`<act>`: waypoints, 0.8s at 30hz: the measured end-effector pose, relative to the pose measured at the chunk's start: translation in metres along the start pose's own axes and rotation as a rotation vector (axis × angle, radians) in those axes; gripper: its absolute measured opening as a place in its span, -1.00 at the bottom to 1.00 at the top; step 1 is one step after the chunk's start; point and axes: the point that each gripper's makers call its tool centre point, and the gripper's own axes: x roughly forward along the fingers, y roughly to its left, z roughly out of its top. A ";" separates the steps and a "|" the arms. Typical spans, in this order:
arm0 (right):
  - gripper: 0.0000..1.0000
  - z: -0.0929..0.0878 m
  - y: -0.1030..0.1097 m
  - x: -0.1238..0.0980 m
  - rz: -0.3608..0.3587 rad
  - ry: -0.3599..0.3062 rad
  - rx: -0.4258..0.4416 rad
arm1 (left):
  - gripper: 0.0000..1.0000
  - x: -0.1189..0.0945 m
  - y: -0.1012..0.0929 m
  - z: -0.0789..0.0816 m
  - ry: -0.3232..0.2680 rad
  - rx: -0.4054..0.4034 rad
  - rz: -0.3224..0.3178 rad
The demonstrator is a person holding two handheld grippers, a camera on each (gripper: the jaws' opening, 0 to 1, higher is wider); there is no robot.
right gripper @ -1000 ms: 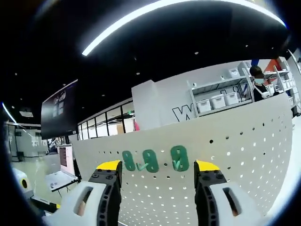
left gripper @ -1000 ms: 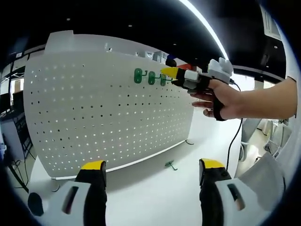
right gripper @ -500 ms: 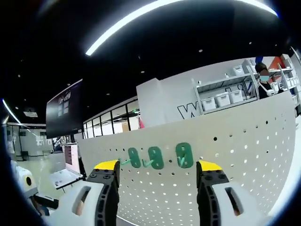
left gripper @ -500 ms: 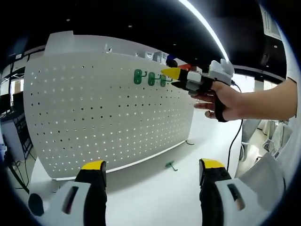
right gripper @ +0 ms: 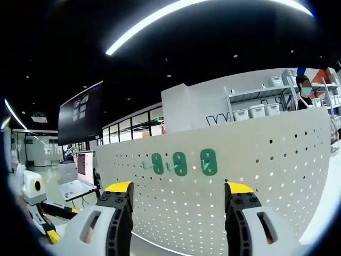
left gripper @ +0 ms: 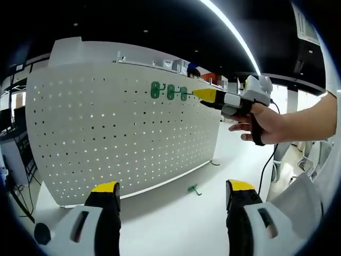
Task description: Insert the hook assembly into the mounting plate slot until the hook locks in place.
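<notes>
1. A white perforated mounting plate [left gripper: 122, 128] stands upright on a white table [left gripper: 176, 213], and serves here as the landmark for everything else.
2. Three green hooks [left gripper: 170, 92] sit side by side in a row near the top edge of the plate; in the right gripper view the same three hooks [right gripper: 180, 163] hang on the plate's face above and between that gripper's jaws.
3. A fourth green hook [left gripper: 194, 189] lies loose on the table, just in front of the plate's lower edge, apart from both grippers.
4. The right gripper [left gripper: 205, 96], held in a person's hand [left gripper: 264, 121], points its yellow tips at the plate just beside the end of the hook row; from the left gripper view its jaws look close together, but in its own view the right gripper [right gripper: 180, 188] has its jaws spread wide with nothing between them.
5. The left gripper [left gripper: 173, 188] sits low in front of the plate, jaws parted and empty, over the bare table.
6. Shelving with white bins [right gripper: 256, 112] stands behind the plate's top edge.
</notes>
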 end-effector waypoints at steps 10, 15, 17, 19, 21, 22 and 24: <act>0.38 -0.012 0.001 -0.020 0.015 0.035 -0.020 | 0.68 -0.003 -0.003 -0.002 0.005 0.012 -0.002; 0.39 -0.019 0.003 -0.029 0.025 0.052 -0.022 | 0.68 -0.004 -0.003 -0.003 0.010 0.019 -0.003; 0.39 -0.021 0.003 -0.032 0.026 0.057 -0.024 | 0.68 -0.005 -0.004 -0.003 0.009 0.020 -0.002; 0.39 -0.026 0.004 -0.036 0.033 0.069 -0.025 | 0.69 -0.006 -0.004 -0.004 0.011 0.020 -0.001; 0.40 -0.030 0.004 -0.040 0.036 0.078 -0.027 | 0.69 -0.006 -0.004 -0.004 0.012 0.023 0.000; 0.41 -0.031 0.005 -0.042 0.038 0.082 -0.026 | 0.69 -0.007 -0.004 -0.005 0.012 0.023 0.000; 0.41 -0.034 0.006 -0.046 0.041 0.090 -0.031 | 0.70 -0.007 -0.004 -0.006 0.013 0.023 0.000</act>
